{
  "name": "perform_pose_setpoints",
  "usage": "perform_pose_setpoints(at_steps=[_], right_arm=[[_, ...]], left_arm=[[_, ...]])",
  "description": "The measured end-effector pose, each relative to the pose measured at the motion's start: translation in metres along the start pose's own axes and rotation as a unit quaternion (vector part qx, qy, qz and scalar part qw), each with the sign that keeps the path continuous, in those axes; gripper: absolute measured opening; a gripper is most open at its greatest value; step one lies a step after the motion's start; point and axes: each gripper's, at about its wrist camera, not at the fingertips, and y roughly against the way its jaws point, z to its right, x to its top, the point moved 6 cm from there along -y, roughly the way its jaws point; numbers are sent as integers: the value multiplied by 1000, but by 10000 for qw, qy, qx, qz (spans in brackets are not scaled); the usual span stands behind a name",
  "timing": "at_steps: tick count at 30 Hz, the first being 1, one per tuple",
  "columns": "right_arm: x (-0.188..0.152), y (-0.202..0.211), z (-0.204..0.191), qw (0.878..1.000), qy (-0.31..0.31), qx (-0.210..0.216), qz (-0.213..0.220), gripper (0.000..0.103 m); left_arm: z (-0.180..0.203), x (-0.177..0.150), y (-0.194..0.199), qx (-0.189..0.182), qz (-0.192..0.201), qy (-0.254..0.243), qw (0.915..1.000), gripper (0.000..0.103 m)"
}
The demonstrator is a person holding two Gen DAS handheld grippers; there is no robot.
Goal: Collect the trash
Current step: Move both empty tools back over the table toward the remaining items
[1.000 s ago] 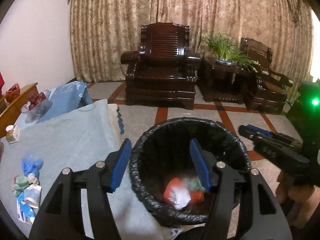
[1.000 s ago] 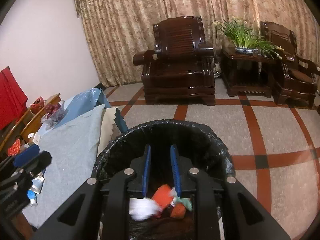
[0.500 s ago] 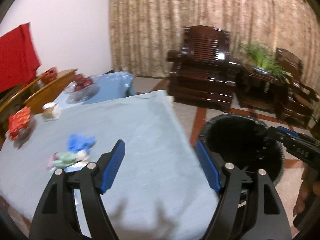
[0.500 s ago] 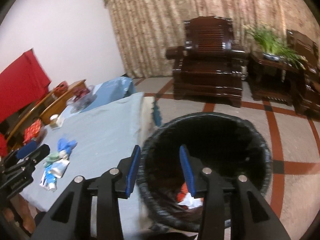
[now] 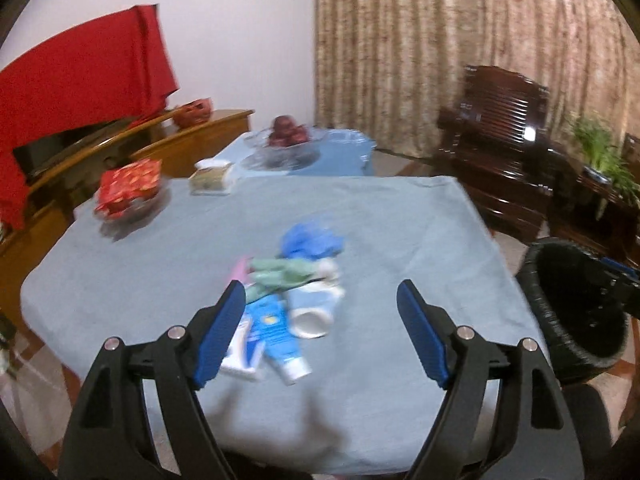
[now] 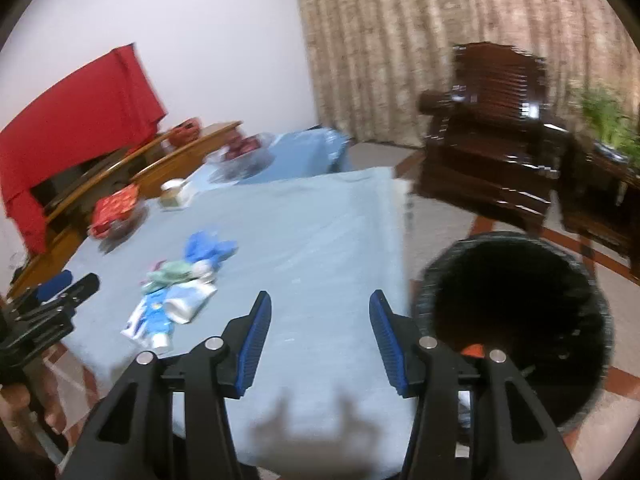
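Blue cloth covers the bench [image 5: 400, 220], where the trash pile [image 5: 288, 300] lies mid-surface: a blue wad, green scraps, a tube and a cup bunched together, touching. The left tongs [image 5: 320, 332] hang spread wide and empty above the near edge with the pile just ahead, and the right tongs [image 6: 320, 340] are likewise parted, gripping nothing, over bare cloth. The black-lined bin [image 6: 516, 332] stands on the floor just beside the bench's right edge, an orange scrap [image 6: 474, 349] inside.
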Motion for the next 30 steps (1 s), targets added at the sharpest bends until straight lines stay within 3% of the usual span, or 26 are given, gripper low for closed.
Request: perform_pose_setpoints(at_steps=[8,15,22,30], right_arm=[[-23,-39,-92,9966,443,647,-273,51],[-49,-79,-165,9915,726,978,-449,51],[-73,-114,-209,9872,1015,1074,-594,51],[-99,-161,-238,9825,1189,1136,-873,50]], left_arm=[[-73,-27,-7,439,-83,107,9989,76],[-113,-45,-22,453,-186,185,9986,76],[-133,-68,-45,481,-257,6,9985,76],[-154,-78,-57,338,-309,240,9987,76]])
